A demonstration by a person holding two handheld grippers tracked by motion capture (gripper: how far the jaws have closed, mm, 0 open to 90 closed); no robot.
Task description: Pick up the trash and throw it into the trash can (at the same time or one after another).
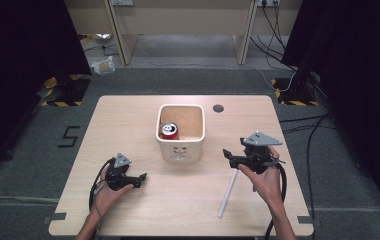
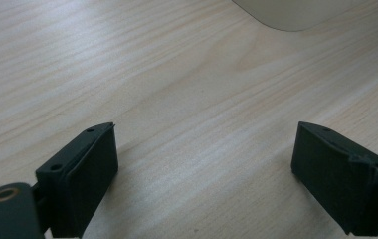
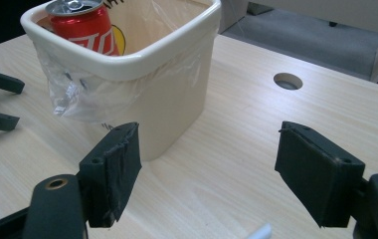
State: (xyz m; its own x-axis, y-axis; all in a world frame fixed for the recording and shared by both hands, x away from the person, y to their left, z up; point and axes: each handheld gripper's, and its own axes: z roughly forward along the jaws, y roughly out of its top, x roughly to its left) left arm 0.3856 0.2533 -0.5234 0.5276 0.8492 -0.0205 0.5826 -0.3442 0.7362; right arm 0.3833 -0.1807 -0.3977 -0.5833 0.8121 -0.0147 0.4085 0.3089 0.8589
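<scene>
High view: with the cream bin (image 1: pixel 180 134) as landmark, my right tongs (image 1: pixel 232 155) hang to its right with jaws spread wide and nothing between them, above the upper end of a white tube (image 1: pixel 227 193) that lies flat on the counter (image 1: pixel 128 115), running from there toward my side. My left tongs (image 1: pixel 140 178), to the left of the bin and nearer me, are likewise released and empty. I judge the tube light, stiff and smooth, so it may roll or slip; a hold across its middle should keep it balanced. A red can (image 1: pixel 169 130) already stands inside the bin, whose plastic liner shows in the right gripper view. Pale wood-grain counter with a cable hole (image 1: pixel 218 108) beyond the bin; grey carpet and trailing cables surround it.
</scene>
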